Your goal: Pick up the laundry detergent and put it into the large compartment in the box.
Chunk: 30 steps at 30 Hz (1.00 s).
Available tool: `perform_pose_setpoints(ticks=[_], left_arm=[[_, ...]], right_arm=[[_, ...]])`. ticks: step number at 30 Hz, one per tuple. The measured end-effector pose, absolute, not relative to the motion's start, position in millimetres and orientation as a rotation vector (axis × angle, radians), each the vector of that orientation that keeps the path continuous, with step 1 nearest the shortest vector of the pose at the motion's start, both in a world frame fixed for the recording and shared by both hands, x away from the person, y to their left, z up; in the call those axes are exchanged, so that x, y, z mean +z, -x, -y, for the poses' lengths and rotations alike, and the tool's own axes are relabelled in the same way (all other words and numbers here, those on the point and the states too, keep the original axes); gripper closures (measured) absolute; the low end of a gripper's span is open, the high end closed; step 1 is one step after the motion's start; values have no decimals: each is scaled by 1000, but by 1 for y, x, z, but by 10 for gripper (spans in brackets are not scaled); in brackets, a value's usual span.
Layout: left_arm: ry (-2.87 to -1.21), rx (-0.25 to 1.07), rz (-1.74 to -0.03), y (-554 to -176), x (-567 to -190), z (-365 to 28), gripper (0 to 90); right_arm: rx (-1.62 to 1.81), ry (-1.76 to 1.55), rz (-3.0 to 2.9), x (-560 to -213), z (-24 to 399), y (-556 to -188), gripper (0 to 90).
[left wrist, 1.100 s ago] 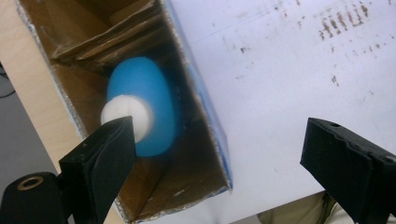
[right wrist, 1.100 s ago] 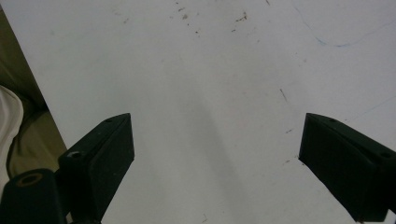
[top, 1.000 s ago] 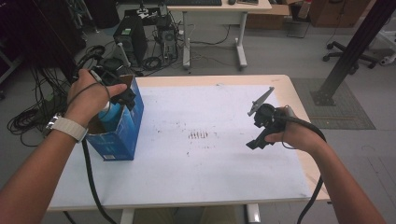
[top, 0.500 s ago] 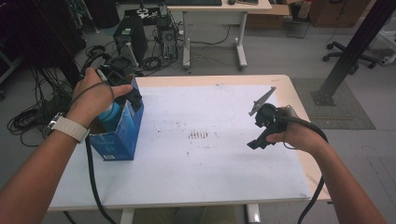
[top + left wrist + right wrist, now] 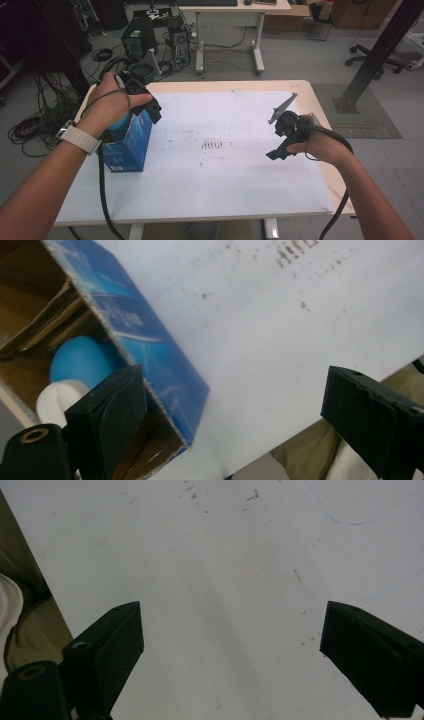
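A blue cardboard box [image 5: 127,147] stands open-topped at the table's left side. Inside it rests a blue, round-ended object [image 5: 75,357] with a white part [image 5: 54,397] below it; its blue top [image 5: 120,122] also shows in the high view. My left gripper [image 5: 150,110] hovers just above the box's right edge, open and holding nothing. In the left gripper view, the left gripper [image 5: 240,425] has one jaw over the box [image 5: 145,345] and the other over bare table. My right gripper [image 5: 280,145] is held above the table's right side, and the right gripper [image 5: 240,655] is open and empty.
The white table top [image 5: 220,175] carries small dark marks [image 5: 212,145] at its centre. Beyond the far edge are a computer tower [image 5: 135,40], cables and a desk [image 5: 230,10]. A black post [image 5: 375,55] stands at the right.
My left gripper has lifted out of the box's opening and shifted slightly right; the blue object stays inside the box. The right gripper has barely moved.
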<state>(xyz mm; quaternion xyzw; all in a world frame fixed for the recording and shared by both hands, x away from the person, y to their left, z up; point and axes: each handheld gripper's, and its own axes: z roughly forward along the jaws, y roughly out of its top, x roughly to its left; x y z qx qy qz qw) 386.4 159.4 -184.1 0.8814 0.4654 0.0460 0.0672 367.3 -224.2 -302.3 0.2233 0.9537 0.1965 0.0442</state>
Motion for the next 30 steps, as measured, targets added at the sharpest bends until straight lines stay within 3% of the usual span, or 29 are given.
perform_pose_setpoints(ticks=[18,30], left_arm=[[-2774,-18,-1216,-379,-183,-142,116],[-2806,-1,-1011,-374,-180,-128,134]], right_arm=[[601,-680,-2912,-300,223,-366,104],[597,-680,-2913,-299,221,-366,104]])
